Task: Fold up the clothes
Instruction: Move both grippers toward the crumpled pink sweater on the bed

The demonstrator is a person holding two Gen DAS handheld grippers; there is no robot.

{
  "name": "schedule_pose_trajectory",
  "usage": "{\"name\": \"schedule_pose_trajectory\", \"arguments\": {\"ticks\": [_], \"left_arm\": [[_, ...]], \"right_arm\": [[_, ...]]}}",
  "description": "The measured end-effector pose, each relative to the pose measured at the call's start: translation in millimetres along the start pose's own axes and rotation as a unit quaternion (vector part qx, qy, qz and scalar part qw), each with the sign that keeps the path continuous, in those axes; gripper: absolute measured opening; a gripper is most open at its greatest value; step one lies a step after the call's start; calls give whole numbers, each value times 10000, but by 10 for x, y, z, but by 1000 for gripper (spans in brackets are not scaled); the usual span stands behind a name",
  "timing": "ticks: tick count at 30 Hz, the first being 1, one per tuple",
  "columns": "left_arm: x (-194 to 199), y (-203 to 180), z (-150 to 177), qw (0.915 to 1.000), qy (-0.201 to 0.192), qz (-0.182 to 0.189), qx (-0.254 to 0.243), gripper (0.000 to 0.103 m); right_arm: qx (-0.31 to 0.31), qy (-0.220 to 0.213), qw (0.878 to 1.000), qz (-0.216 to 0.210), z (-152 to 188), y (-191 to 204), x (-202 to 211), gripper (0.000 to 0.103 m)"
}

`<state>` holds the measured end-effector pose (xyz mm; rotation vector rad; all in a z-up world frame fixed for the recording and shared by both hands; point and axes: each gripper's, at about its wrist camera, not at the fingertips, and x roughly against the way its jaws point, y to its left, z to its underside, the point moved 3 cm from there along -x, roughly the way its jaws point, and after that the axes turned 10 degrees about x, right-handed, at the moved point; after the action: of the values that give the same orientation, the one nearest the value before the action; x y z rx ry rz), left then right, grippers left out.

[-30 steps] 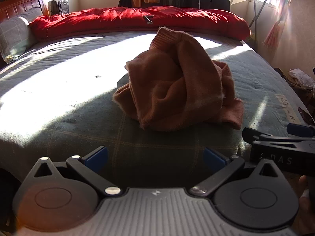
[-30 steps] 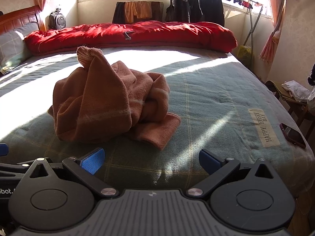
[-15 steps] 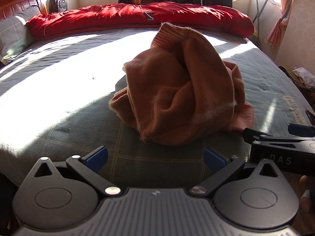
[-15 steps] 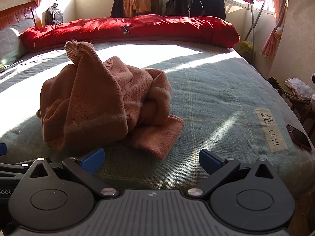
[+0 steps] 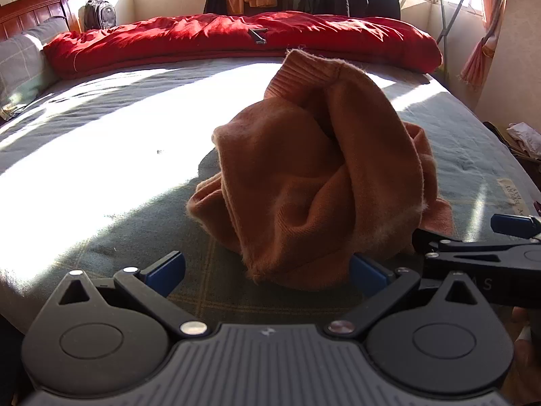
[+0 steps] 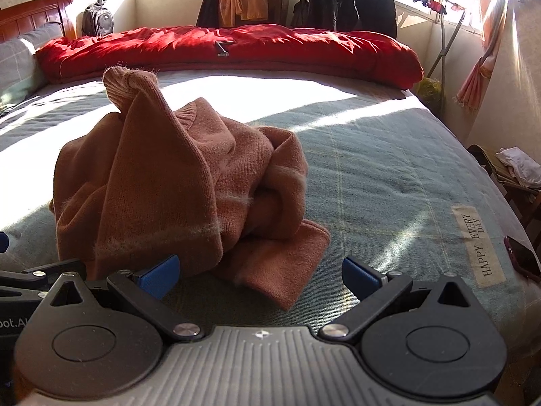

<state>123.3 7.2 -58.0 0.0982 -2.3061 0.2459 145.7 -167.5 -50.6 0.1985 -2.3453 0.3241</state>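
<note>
Grey-green checked bedspread (image 6: 389, 176) holds a crumpled orange sweater (image 5: 314, 182); both tools released.

Both fisheye views sit low at the near edge of the grey-green checked bed (image 5: 101, 176), facing its far side, where a long red quilt (image 5: 236, 40) lies. The left view is close on the crumpled orange knitted sweater (image 5: 314, 182), centred; the right view (image 6: 175, 182) stands further right, sweater left of centre. Both share bed, quilt and the dark jackets on the rack (image 6: 341, 3), probably by a window.
</note>
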Motion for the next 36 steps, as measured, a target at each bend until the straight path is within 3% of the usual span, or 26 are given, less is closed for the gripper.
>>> {"name": "schedule_pose_trajectory", "arguments": {"ticks": [17,28,36], "left_arm": [[-196,57,-305,9998,150,47,-130,102],[-183,28,-777,9984,151,63,-535,102],[-396,111,-916,9960,429,-2,-788,102]], "right_arm": [[182,99,9994,-277,-213,-55,-254,103],[550,-47,9979,-325,-746,-101,-115,103],[618,270,9946,-795,-927,-23,-392,103]]}}
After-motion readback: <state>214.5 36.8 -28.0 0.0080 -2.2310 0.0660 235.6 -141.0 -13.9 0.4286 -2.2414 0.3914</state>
